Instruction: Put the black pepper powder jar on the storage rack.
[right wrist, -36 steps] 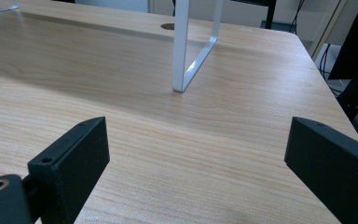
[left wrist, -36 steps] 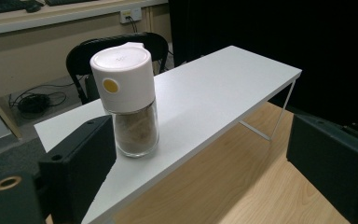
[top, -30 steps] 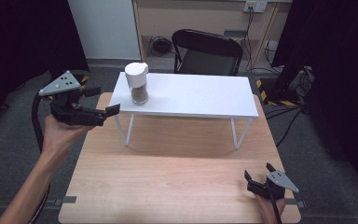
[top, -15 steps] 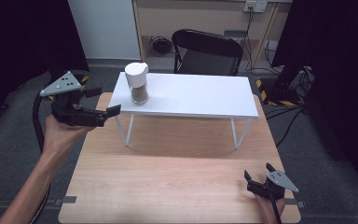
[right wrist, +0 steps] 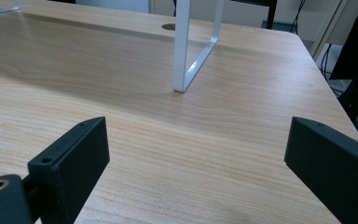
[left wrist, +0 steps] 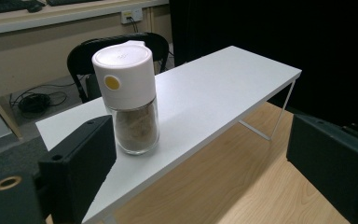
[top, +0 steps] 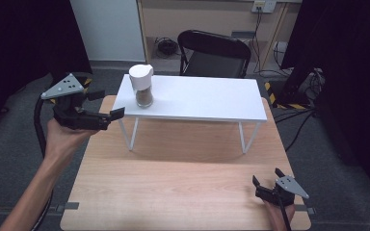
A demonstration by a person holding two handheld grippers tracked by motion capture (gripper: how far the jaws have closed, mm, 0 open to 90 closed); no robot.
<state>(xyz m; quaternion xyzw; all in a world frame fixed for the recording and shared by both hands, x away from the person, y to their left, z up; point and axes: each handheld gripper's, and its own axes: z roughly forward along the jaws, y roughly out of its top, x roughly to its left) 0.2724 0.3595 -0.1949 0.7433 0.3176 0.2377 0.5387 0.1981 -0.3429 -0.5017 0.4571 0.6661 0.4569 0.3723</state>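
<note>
**White, black and pale wood**

We see a jar [left wrist: 129,100] with a white cap and a yellow dot on it — clear glass below, brown grains inside. The shelf [top: 207,98] is plain white, legs too. The table [top: 173,178] shows light wood grain. Both grippers — left gripper [top: 108,108], right gripper [top: 266,180] — are black with grey plates.
</note>
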